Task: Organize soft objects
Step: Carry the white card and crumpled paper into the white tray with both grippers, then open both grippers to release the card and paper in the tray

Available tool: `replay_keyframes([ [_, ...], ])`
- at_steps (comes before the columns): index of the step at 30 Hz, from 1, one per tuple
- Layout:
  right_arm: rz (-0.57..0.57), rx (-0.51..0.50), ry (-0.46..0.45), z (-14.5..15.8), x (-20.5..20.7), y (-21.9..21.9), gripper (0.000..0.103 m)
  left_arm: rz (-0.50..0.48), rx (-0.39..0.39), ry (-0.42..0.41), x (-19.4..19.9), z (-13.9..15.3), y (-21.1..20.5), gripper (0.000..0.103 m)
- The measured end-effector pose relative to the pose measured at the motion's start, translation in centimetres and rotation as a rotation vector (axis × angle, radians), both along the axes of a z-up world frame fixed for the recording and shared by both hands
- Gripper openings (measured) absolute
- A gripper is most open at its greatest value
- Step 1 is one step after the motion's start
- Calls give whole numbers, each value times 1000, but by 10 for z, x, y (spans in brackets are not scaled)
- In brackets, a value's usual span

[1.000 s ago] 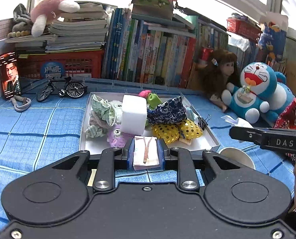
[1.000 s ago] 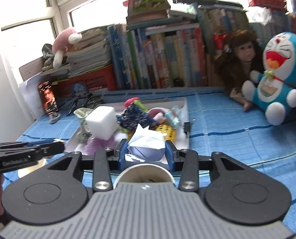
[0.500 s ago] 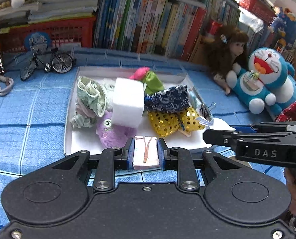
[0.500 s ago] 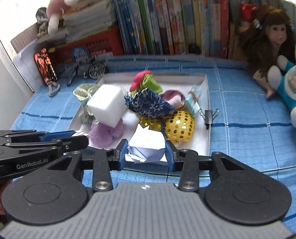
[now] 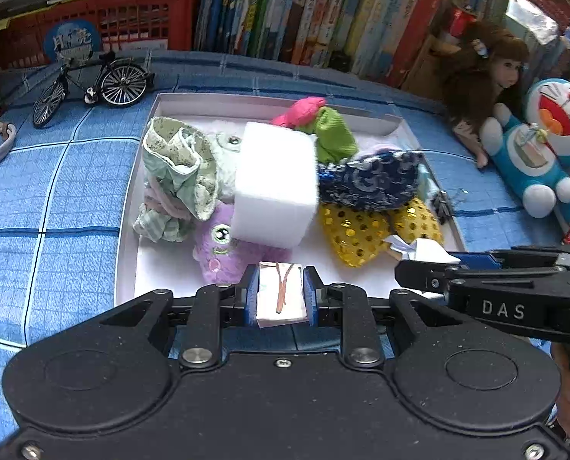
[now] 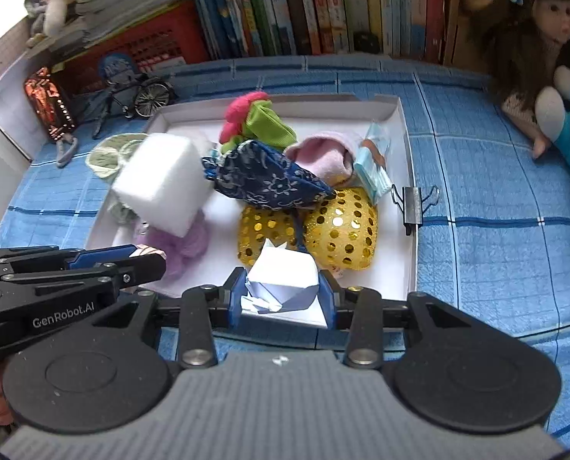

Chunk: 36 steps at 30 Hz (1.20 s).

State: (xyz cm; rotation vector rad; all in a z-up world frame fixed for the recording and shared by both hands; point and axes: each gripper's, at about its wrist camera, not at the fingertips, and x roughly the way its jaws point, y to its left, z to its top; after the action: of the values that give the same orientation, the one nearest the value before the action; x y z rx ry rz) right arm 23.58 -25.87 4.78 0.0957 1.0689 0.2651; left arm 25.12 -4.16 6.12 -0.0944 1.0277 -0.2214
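From the left, at nine o'clock in the white tray (image 5: 128, 230), a crumpled green floral cloth (image 5: 177, 176) lies by a purple plush toy (image 5: 223, 245), with a white foam block (image 5: 275, 188) leaning over both. Toward the middle sit a pink and green bundle (image 5: 315, 122), a navy patterned pouch (image 5: 369, 182) and gold sequined pouches (image 5: 355, 232). So most soft things look already gathered, loosely heaped rather than sorted. Two pieces are not yet set down. The left tongs (image 5: 281, 295), jaws narrow, pinch a small white folded packet (image 5: 281, 295) at six o'clock over the tray's near edge. The right tongs (image 6: 283, 297), jaws wider, clamp a folded white paper shape (image 6: 283, 283) just short of the gold pouches, above the tray's near right part.
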Motion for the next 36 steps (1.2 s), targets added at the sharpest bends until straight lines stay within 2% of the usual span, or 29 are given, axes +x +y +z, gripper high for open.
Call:
replay_keyframes([
  [6,-6,-22,28,-13,11,3,45,26,20,17,19,-12,2,23],
  [18,-49,-39,26,-21,29,2,45,64,28,7,40,-16,4,23],
  [23,-22,-48,44,-27,26,6,45,28,52,-2,35,-17,-4,23],
  [27,-13,-44,47,-27,24,6,45,-34,29,16,27,-16,-10,23],
  [30,-19,-48,51,-27,24,4,45,-70,39,20,24,-15,-18,23],
  [36,-22,-56,69,-33,24,3,45,-61,60,41,30,-22,-23,23],
])
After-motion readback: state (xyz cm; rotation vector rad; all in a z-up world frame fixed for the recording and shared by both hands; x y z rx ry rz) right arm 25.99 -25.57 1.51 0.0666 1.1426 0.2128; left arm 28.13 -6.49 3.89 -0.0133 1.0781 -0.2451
